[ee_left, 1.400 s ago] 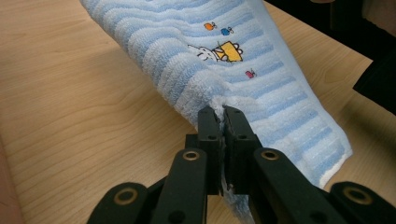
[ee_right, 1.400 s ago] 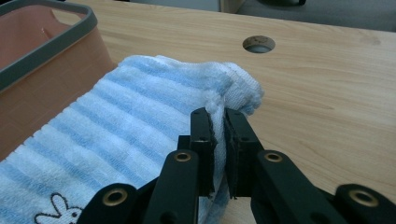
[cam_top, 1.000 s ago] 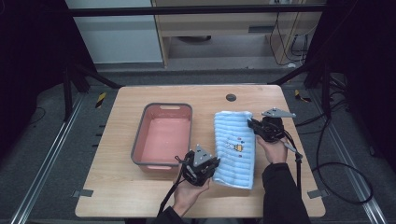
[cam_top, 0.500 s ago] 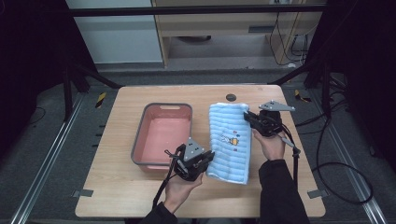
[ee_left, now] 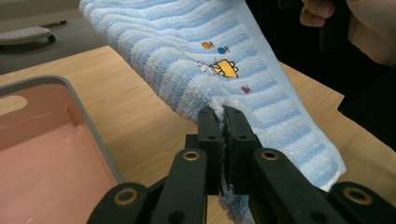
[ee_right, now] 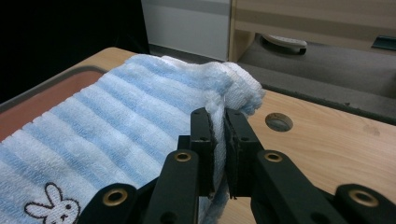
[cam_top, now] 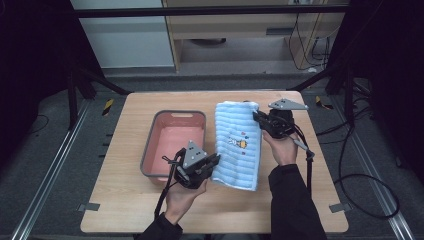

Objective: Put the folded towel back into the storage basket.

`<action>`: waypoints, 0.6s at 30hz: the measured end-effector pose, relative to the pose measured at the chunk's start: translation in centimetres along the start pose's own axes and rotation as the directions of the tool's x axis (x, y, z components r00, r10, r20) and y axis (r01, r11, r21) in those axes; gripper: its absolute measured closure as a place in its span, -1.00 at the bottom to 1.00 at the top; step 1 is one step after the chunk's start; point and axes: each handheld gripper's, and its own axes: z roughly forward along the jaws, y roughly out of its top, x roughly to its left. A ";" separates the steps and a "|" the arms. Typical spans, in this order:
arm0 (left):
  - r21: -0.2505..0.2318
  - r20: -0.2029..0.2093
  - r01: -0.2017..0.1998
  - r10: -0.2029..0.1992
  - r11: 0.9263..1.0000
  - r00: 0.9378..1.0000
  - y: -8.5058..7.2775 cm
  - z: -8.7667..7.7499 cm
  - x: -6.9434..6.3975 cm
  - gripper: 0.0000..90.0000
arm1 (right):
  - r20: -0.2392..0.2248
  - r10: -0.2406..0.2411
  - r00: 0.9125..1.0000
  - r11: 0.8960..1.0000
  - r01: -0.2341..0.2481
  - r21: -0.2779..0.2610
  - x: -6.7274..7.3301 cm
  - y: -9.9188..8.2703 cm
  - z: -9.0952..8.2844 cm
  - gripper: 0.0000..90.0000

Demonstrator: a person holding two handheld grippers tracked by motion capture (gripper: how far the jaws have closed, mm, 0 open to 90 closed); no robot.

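Observation:
A light blue striped towel (cam_top: 235, 145) with a small embroidered picture hangs stretched between my two grippers above the wooden table (cam_top: 125, 210). My left gripper (cam_top: 212, 162) is shut on the towel's near left edge, its jaws pinching the cloth (ee_left: 223, 116). At the far right edge, my right gripper (cam_top: 257, 117) is shut on the towel's corner, where the cloth (ee_right: 219, 114) bunches between the jaws. The embroidered rabbit (ee_right: 49, 203) shows low in the right gripper view.
A pink tub (cam_top: 150, 150) with a grey rim stands on the table left of the towel. A round hole (ee_right: 279, 122) sits in the tabletop near the far edge. Cables trail from both grippers; dark stands and a cabinet lie beyond the table.
Both grippers have risen and shifted left and away with the towel, which has come up off the table and now hangs between them, closer to the tub.

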 end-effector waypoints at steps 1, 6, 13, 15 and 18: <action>-0.007 -0.006 -0.004 0.004 1.000 1.000 0.2 -0.4 0.4 0.92 | -0.001 0.001 1.000 1.000 -0.001 -0.003 0.2 0.4 0.1 0.85; -0.015 -0.014 -0.005 0.004 1.000 1.000 0.4 -1.0 0.9 0.92 | -0.005 -0.003 1.000 1.000 0.003 -0.009 0.7 1.1 0.3 0.85; -0.029 -0.029 -0.002 0.002 1.000 1.000 0.7 -2.2 2.2 0.92 | -0.016 -0.010 1.000 1.000 0.009 -0.017 1.7 2.4 1.0 0.85; -0.034 -0.034 0.001 -0.002 0.999 0.999 0.8 -2.5 2.5 0.92 | -0.022 -0.015 1.000 1.000 0.014 -0.024 2.2 2.8 1.2 0.85; -0.038 -0.044 0.001 -0.002 0.999 0.999 0.7 -2.9 3.0 0.92 | -0.028 -0.024 0.999 0.999 0.023 -0.029 2.8 3.3 1.8 0.85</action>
